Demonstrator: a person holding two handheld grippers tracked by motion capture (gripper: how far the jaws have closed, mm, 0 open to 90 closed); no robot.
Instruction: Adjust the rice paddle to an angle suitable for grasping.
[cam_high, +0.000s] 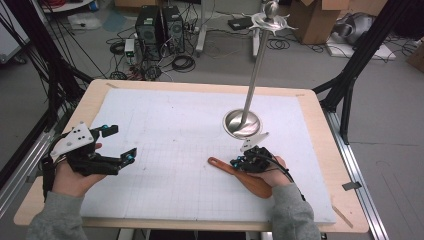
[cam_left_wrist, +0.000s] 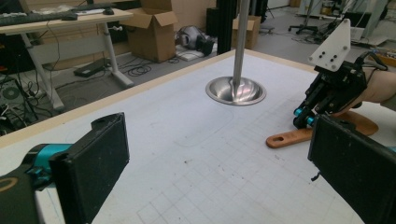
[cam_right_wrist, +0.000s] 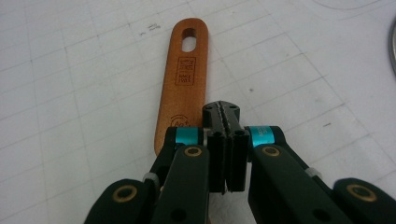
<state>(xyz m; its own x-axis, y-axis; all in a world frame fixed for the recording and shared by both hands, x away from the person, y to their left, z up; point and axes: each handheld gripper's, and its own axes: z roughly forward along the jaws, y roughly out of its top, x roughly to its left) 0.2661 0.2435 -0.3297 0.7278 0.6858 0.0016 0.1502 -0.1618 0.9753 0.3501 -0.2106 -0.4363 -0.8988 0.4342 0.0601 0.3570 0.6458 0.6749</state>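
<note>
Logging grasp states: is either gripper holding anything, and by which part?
Nothing is held. The right gripper is shut with nothing between its jaws, over the handle of the flat brown wooden spatula, which lies on the table. The left gripper is open, holding nothing.

The person wears grey sleeves (cam_high: 50, 220) that reach the wrists. Each hand carries a black two-jaw gripper. The left gripper (cam_high: 114, 144) has broad, flat, matt black jaws on teal blue collars, and a pale grey three-cornered plate (cam_high: 73, 138) with small dark screw holes on top. The right gripper (cam_high: 239, 161) bears the same kind of plate, and a black cable (cam_high: 282, 170) runs back from it over the hand. In the right gripper view its black linkage arms show brass-coloured pivot rings (cam_right_wrist: 192, 151), teal collars and small screws at the jaw tips.
</note>
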